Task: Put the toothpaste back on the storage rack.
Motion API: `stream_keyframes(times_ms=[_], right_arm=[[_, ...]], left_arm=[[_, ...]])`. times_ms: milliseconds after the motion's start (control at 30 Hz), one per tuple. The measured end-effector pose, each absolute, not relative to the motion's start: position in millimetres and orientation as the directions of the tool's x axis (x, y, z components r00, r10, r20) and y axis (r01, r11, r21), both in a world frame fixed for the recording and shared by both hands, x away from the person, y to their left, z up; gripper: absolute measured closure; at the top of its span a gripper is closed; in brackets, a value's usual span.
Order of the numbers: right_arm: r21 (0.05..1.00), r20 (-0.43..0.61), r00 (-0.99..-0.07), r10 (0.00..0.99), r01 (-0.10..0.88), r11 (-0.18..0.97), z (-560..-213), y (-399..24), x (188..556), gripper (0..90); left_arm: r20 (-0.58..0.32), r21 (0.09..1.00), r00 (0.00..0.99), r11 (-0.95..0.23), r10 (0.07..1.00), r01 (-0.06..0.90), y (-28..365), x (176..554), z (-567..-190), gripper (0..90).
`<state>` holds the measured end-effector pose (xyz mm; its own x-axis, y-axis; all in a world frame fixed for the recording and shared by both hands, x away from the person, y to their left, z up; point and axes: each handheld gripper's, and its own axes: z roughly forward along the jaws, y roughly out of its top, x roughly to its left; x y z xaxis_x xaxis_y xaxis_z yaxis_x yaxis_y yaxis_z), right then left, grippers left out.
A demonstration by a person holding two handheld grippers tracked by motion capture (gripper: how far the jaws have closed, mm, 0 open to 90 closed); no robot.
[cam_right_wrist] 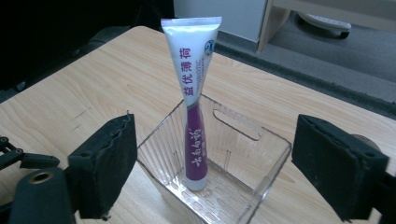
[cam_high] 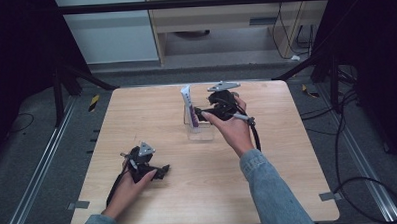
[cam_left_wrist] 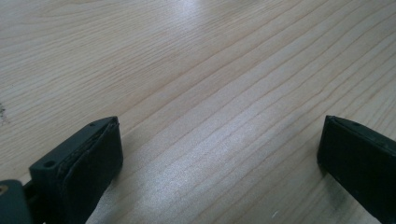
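A white and purple tube [cam_right_wrist: 194, 100] stands cap-down inside a clear plastic bin [cam_right_wrist: 243, 186], its crimped flat end uppermost and its body leaning against the bin's far-left wall. Purple print runs down the white upper half; the lower half is solid purple. The bin is square, ribbed on its walls, with a slot handle cut into 1 side and a perforated floor. In the high view the tube [cam_high: 188, 106] and bin [cam_high: 200, 132] sit a little beyond the middle of the wooden counter [cam_high: 284, 184].

The right tool [cam_right_wrist: 212, 163] faces the bin from the near side, its 2 black padded jaws spread wide, 1 on each side of the bin and apart from its walls, pinching nothing. In the high view the right tool [cam_high: 202, 113] is at the bin's right edge, just beside the tube, held by the right hand [cam_high: 233, 131] in a blue denim sleeve [cam_high: 272, 189]; a grey 3-cornered plate sits on top of it and a black cable trails back along the wrist.

The left tool [cam_high: 164, 170] lies low on the counter's near-left part, well apart from the bin, gripped by the left hand [cam_high: 131, 187]. In the left gripper view the left tool [cam_left_wrist: 219, 154] has its jaws spread wide over bare wood grain, with nothing between them.

Around the counter are dark floor, metal rails and loose cables.
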<state>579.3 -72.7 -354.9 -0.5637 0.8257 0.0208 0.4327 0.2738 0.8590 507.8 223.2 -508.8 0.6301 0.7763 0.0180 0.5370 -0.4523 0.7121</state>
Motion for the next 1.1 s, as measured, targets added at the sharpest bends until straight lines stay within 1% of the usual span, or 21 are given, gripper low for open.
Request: stream_keyframes(times_ms=[200,400,533,667,1100], right_arm=[[0.856,0.008,-0.550,0.835,0.436,0.279,-355.8,-83.8,575.7,9.7],[0.852,-0.004,-0.544,0.839,0.438,0.288,-359.7,-91.9,572.7,8.5],[0.854,-0.003,-0.545,0.839,0.435,0.286,-360.6,-98.5,568.7,8.5],[0.853,-0.033,-0.538,0.842,0.425,0.305,-361.4,-106.2,564.4,8.6],[0.850,-0.039,-0.502,0.864,0.438,0.293,-369.8,-134.8,553.9,11.2]], left_arm=[[0.020,0.710,0.632,-0.456,0.775,0.536,223.4,507.9,-508.7,0.0],[0.020,0.711,0.632,-0.456,0.775,0.536,223.4,507.9,-508.7,0.0],[0.020,0.711,0.632,-0.455,0.775,0.536,223.4,507.9,-508.7,0.0],[0.021,0.710,0.632,-0.456,0.775,0.536,223.4,507.9,-508.7,0.0],[0.021,0.710,0.632,-0.457,0.774,0.536,223.4,507.9,-508.7,0.0]])
